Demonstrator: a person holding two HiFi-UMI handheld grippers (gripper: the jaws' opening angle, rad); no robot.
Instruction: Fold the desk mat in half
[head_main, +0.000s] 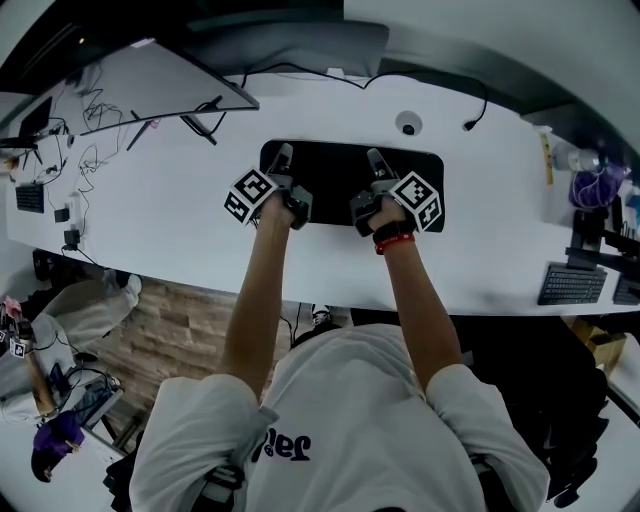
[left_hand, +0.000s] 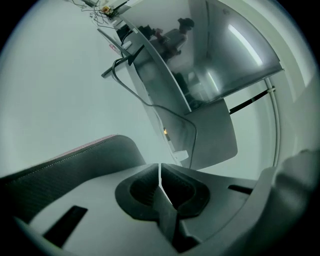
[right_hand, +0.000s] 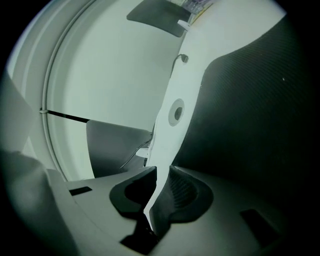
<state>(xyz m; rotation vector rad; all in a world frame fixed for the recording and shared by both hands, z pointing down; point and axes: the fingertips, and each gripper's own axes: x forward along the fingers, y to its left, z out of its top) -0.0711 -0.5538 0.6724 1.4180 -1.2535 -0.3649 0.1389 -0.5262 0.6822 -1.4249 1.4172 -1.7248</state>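
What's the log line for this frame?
left gripper: jaws together, empty | right gripper: jaws narrowly apart, empty | both over desk mat | mat lies on white desk

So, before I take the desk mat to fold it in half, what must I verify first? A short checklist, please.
1. Left gripper holds the mat's edge: not ok. Its jaws are together with nothing between them.
2. Right gripper holds the mat's edge: not ok. Its jaws are narrowly apart, only the white desk shows between them, and the mat lies beside them.
3. Desk mat lies flat on the desk: ok.
4. No loose things lie on the mat: ok.
5. Black cable is apart from the mat: ok, it runs behind the far edge.
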